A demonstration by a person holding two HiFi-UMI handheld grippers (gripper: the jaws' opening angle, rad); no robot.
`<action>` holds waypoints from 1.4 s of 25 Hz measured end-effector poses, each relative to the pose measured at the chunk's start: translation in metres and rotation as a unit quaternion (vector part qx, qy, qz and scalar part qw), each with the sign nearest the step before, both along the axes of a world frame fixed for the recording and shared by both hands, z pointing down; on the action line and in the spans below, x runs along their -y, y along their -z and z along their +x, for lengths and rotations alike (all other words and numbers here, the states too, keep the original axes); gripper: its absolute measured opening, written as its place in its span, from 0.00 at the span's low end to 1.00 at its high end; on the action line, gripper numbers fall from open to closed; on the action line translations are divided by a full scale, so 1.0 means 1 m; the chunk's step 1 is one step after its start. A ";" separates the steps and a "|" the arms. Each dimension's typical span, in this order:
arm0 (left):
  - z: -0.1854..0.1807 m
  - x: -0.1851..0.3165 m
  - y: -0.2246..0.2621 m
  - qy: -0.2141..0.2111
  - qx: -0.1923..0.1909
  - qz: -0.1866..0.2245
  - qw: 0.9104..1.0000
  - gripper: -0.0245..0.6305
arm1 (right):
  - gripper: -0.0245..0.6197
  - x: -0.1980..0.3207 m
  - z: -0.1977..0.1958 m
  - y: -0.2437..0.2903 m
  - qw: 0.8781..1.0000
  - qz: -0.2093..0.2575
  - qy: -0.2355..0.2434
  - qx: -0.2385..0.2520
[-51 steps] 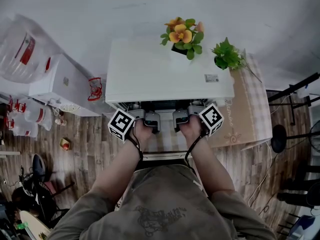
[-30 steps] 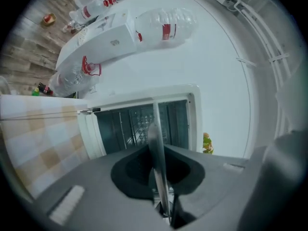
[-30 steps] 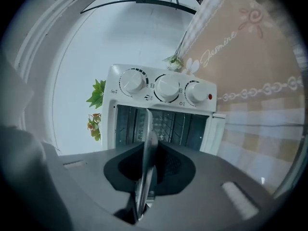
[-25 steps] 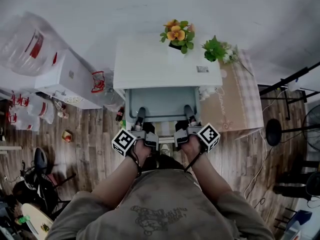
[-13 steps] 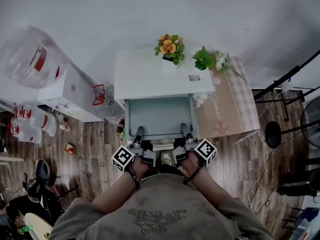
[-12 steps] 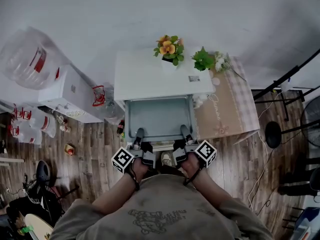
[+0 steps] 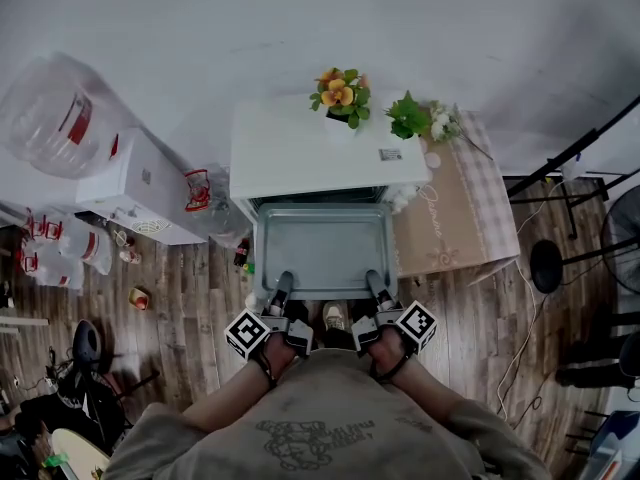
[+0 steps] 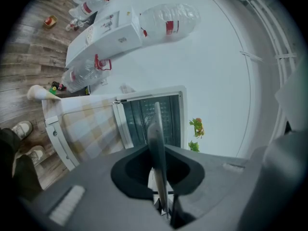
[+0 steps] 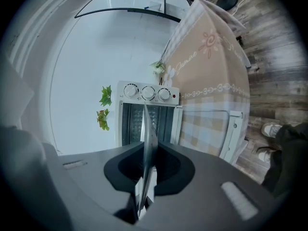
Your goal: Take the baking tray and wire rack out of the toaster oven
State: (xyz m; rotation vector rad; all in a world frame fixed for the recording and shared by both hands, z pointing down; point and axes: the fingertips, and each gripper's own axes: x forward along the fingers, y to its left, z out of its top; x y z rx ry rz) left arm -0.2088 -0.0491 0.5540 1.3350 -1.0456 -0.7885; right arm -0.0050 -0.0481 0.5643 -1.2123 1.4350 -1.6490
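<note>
Both my left gripper (image 7: 282, 284) and right gripper (image 7: 373, 282) pinched the baking tray (image 7: 322, 248) by its near rim, before the toaster oven (image 7: 320, 148).

You are in what looks like a lived-in room of a home: a wood-plank floor (image 7: 190, 298), a plain white wall (image 7: 300, 18) and a table under a checked cloth (image 7: 460, 208) that carries a white toaster oven (image 7: 325, 153). Potted flowers (image 7: 338, 93) stand by the oven top's back edge. A water dispenser (image 7: 125, 183) with big bottles (image 7: 50, 108) stands beside the table.
</note>
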 end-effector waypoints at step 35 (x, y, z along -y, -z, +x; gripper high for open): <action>0.236 -0.020 0.007 -0.384 0.004 0.021 0.923 0.10 | 0.11 -0.140 0.186 0.003 0.944 -0.023 -0.330 -0.008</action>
